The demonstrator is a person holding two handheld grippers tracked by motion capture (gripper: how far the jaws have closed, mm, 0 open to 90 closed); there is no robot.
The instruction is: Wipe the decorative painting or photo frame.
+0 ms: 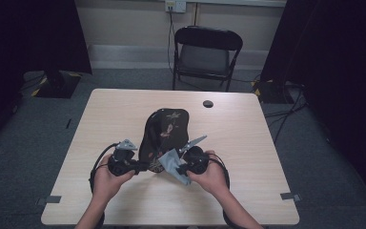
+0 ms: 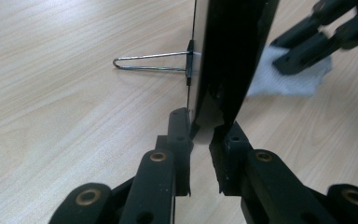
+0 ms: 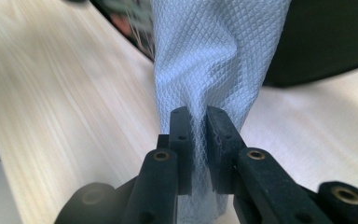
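left gripper (image 2: 200,135): jaws clamped on the lower corner of the dark framed panel (image 1: 164,136), upright near the table (image 1: 124,107) centre | right gripper (image 3: 194,130): pinching the blue cloth (image 3: 214,51) | cloth hangs just right of the panel's face (right hand nearer), likely wiping next

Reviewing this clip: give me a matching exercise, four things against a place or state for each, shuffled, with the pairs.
Things:
1. left tool
2. right tool
3. wire stand
4. folding chair

Places or states:
A. beyond the table's far edge
B. shut on the blue cloth
C. juts from the back of the black panel
D. shut on the black panel's lower edge

Pairs: 1-D, 2-B, 3-C, 4-A
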